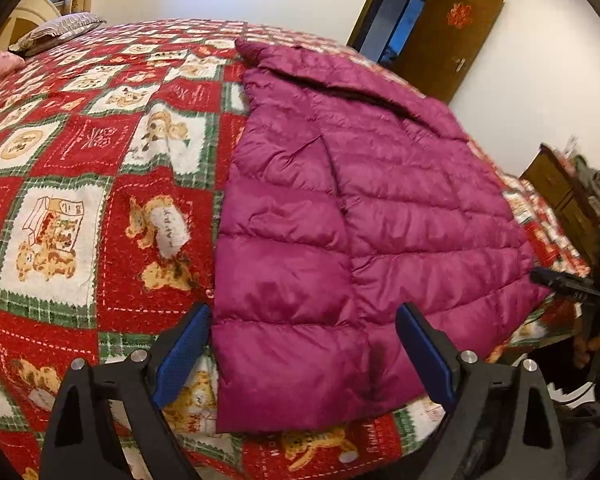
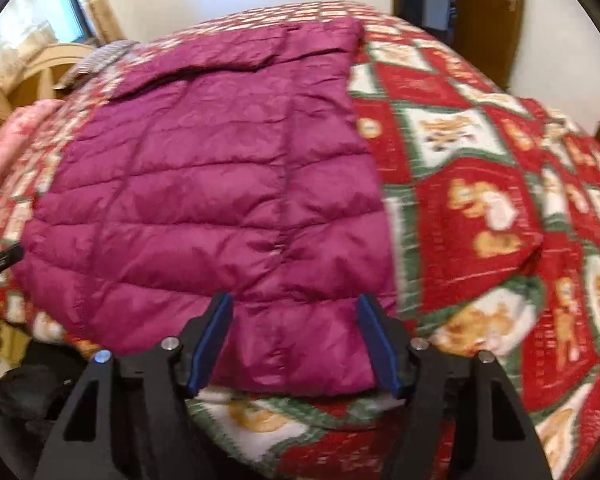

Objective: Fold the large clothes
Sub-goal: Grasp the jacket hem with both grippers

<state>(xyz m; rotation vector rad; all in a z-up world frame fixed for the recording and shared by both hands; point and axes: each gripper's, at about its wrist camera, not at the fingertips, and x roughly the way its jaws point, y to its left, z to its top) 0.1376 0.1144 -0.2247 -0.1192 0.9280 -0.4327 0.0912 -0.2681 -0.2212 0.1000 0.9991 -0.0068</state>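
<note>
So the bed [image 1: 80,208] takes up basically everything here, covered in a red and green quilt with little teddy bear squares, and the magenta puffer jacket [image 1: 360,220] is lying flat on it with its hem right at the near edge of the bed and the collar end toward the far side. The sleeves look already tucked in over the body, so I'd guess the next fold is bringing the hem up toward the collar.

What could go wrong: that fabric is slick and puffy. If the grippers only pinch the top layer at the hem, the tucked sleeve underneath could slide out and the fold comes apart. The hem also sits right at the bed's edge, so a sloppy grab could drag the whole jacket off toward the floor. And if one side bites before the other, the fold will probably end up crooked.

Left gripper [image 1: 304,344]: jaws spread wide, straddling the jacket's hem corner on its side. One blue pad sits just beside the jacket's side edge over the quilt, the other is over the jacket. It's not clamping anything as far as I can see.

Right gripper [image 2: 296,340]: jaws open but narrower than the left, with the other hem corner between the pads. The view is blurry, but the pads don't look pressed on the fabric.
</note>
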